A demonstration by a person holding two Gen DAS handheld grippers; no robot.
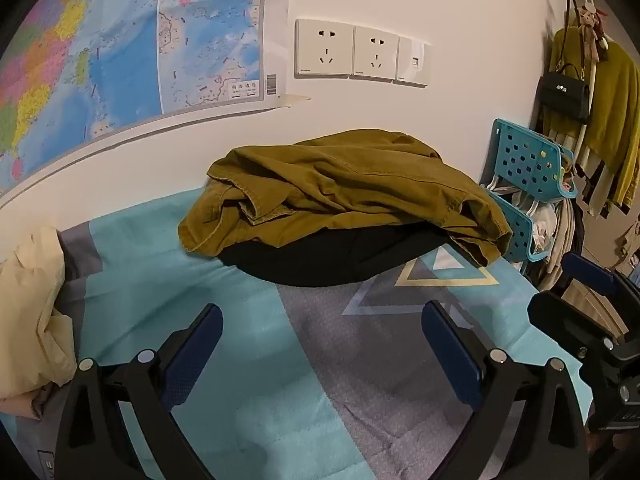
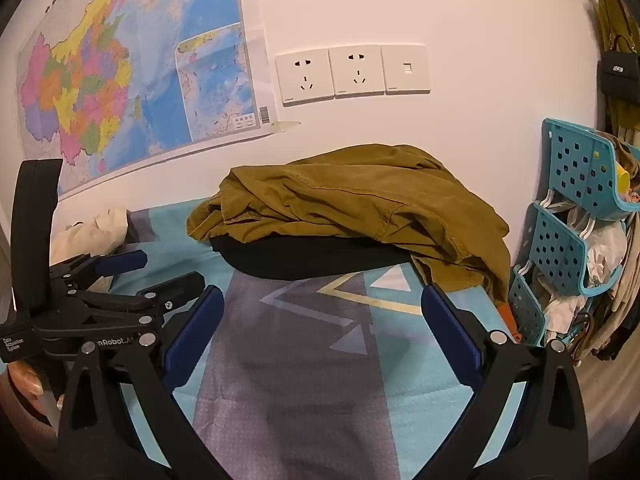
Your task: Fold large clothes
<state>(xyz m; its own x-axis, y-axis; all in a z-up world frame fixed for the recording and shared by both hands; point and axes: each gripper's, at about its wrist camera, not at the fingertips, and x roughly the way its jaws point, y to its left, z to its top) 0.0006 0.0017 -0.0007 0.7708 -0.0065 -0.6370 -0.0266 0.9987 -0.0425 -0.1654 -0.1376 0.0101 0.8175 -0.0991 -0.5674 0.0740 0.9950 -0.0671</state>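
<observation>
An olive-brown jacket [image 1: 340,188] lies crumpled on top of a black garment [image 1: 332,256] at the far side of the bed, against the wall. It shows the same way in the right wrist view [image 2: 360,208], with the black garment [image 2: 312,258] under it. My left gripper [image 1: 322,344] is open and empty, above the bedspread short of the pile. My right gripper [image 2: 322,328] is open and empty too, beside the left one. The left gripper also shows in the right wrist view [image 2: 160,274] at the left, jaws apart.
The bedspread [image 1: 168,280] is teal and grey with triangle shapes. A cream-coloured cloth [image 1: 32,300] lies at the left. A teal plastic rack [image 2: 568,220] stuffed with items stands at the bed's right. A map and wall sockets [image 1: 344,50] are on the wall behind.
</observation>
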